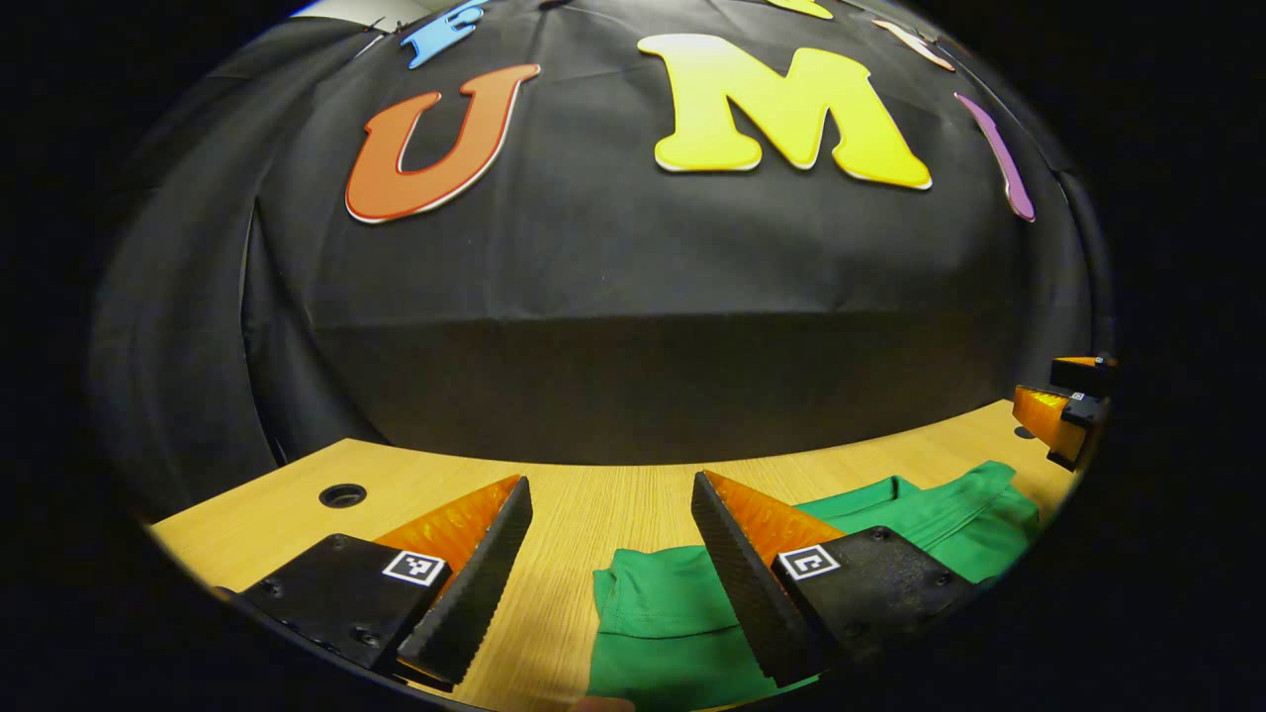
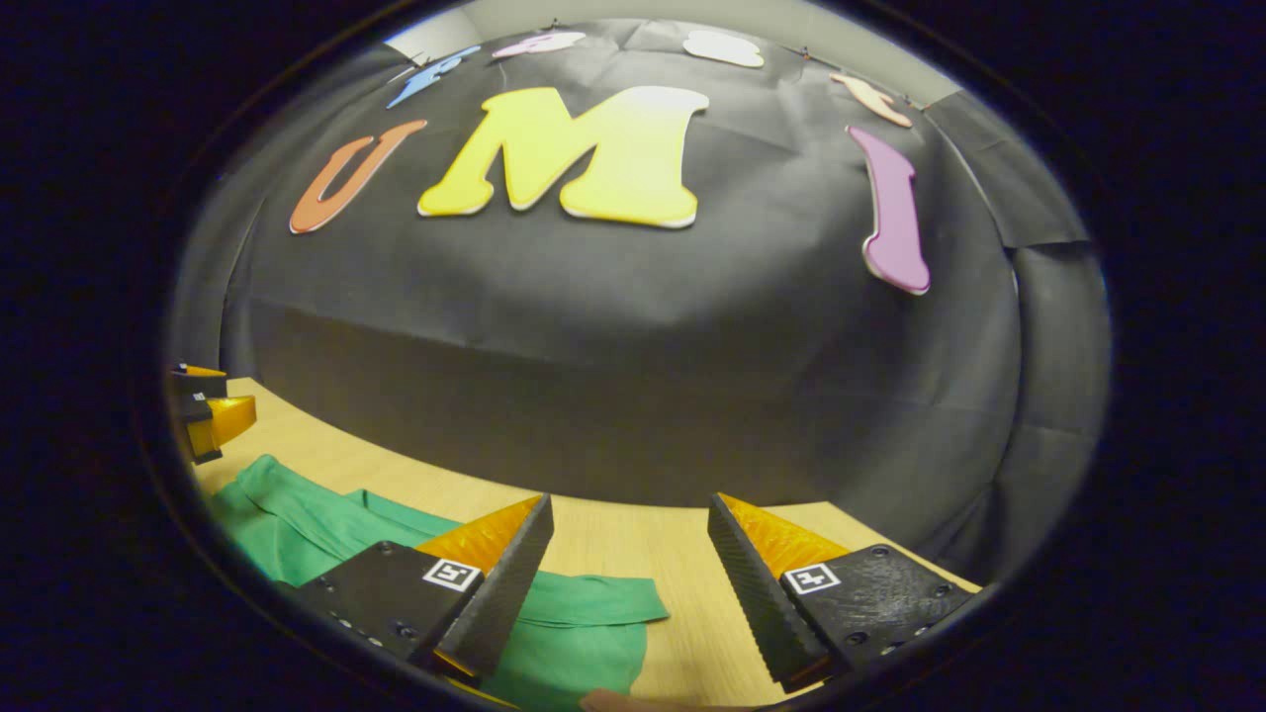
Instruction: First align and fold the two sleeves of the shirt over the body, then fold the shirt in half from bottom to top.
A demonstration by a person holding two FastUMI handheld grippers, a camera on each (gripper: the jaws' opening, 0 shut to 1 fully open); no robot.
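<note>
A green shirt [image 1: 673, 623] lies flat on the wooden table [image 1: 584, 504]. In the left gripper view its one sleeve end sits low between and under my left gripper's fingers, with the collar [image 1: 900, 489] further right. My left gripper [image 1: 613, 494] hovers open above the shirt's edge, holding nothing. In the right gripper view the same shirt [image 2: 584, 633] spreads to the lower left, its other sleeve edge reaching between the fingers. My right gripper [image 2: 628, 514] is open and holds nothing. The other gripper [image 1: 1063, 410] shows at the far right of the left gripper view, and its counterpart [image 2: 208, 410] at the far left of the right gripper view.
The light wooden table [image 2: 682, 554] ends against the black cloth wall close behind the shirt. A round cable hole [image 1: 342, 495] sits in the table at the left of the left gripper view. Bare wood lies beside both sleeve ends.
</note>
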